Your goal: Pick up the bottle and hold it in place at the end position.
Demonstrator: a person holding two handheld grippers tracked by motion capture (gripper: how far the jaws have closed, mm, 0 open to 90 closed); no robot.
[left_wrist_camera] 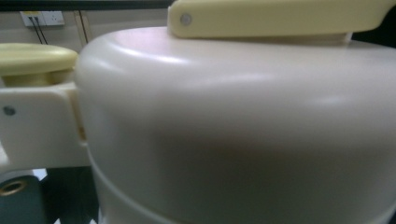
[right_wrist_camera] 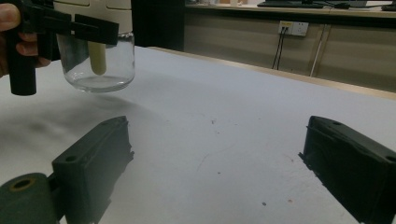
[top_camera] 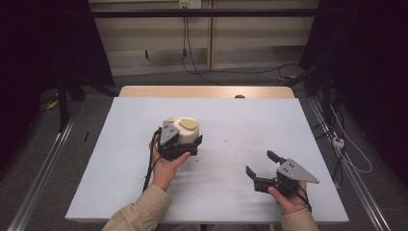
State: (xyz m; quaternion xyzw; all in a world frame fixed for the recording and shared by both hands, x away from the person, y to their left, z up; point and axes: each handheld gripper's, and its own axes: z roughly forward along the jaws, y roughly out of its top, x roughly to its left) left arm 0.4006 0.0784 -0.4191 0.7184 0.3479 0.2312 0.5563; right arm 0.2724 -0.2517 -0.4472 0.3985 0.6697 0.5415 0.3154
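Left of centre in the high view, the left gripper [top_camera: 185,142] seems clamped on the upright cream-lidded jar [top_camera: 187,131]; the right gripper [top_camera: 262,168], jaws wide apart and empty, sits lower right, pointing toward it.

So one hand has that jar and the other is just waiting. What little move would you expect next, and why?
Probably the right hand-held gripper moves left toward the jar's cream lid. The left hand-held gripper is clamped around the glass jar and appears to hold it just above the table, while the right one rests open and apart, jaws wide, so it is free to work the lid.
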